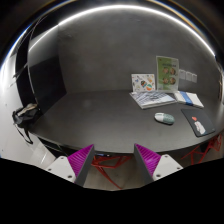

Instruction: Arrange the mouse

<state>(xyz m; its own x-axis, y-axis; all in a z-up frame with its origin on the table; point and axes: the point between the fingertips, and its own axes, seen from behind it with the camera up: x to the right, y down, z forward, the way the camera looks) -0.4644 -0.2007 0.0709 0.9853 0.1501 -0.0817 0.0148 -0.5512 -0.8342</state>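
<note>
Mouse (164, 118) sits on the dark table (90, 110), well beyond your gripper (114, 160), whose jaws are spread and empty, near the papers (155, 97); likely light, rigid and smooth-shelled, so pinch it across its narrow flanks.

Print on papers (155, 97) and upright card (166, 72) too small to read. Pale item (198, 125) right of mouse (164, 118): identity unclear. Dark object (25, 114) at desk's (95, 115) left edge, shape indistinct.
</note>
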